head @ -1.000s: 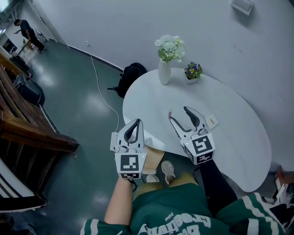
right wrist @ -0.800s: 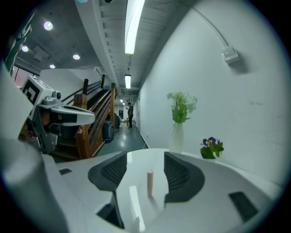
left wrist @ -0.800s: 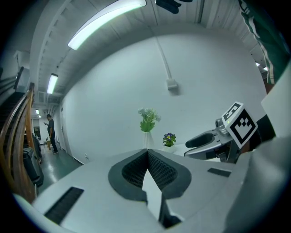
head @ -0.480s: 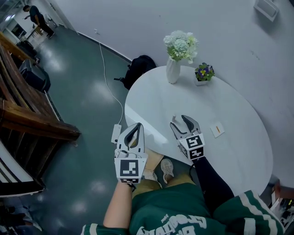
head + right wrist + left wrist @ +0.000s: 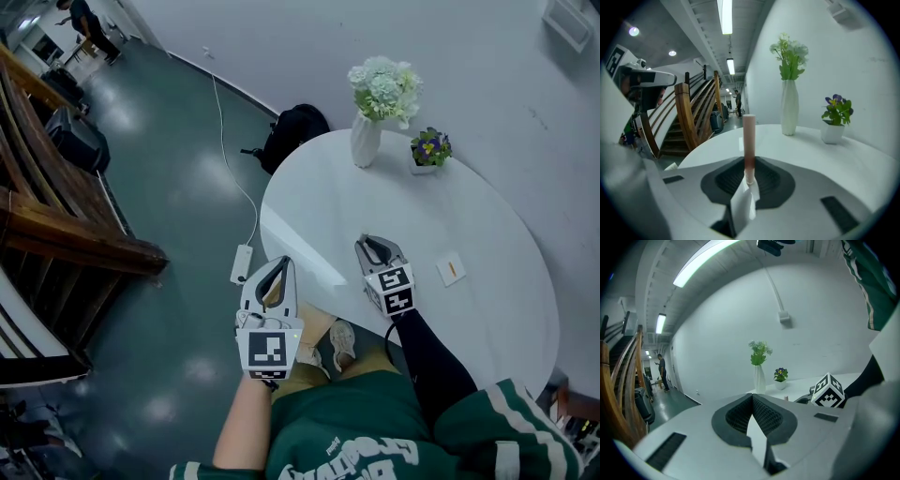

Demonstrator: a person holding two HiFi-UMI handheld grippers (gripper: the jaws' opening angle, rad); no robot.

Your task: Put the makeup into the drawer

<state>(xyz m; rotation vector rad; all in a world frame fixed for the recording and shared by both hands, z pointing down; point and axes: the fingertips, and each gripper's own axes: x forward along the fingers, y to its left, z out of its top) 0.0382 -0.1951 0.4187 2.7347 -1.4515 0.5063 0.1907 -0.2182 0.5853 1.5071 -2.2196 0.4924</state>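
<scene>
A slim pink makeup tube (image 5: 749, 140) stands upright near the front edge of the round white table (image 5: 469, 216). My right gripper (image 5: 376, 247) sits low over that edge. Its jaws have just been closing, and in the right gripper view (image 5: 749, 165) the pads press on the tube's lower end. In the head view the jaws hide the tube. My left gripper (image 5: 273, 277) hangs left of the table over the floor, with nothing in it. In the left gripper view (image 5: 752, 401) its pads meet. No drawer is in view.
A white vase of flowers (image 5: 367, 139) and a small potted plant (image 5: 428, 152) stand at the table's far side. A small white card (image 5: 451, 268) lies right of my right gripper. A black backpack (image 5: 295, 131) and a power strip (image 5: 242, 264) lie on the floor; wooden stairs (image 5: 56, 216) stand at the left.
My right gripper has come down to the table's front edge and its jaws have closed on the tube. My left gripper has sunk a little.
</scene>
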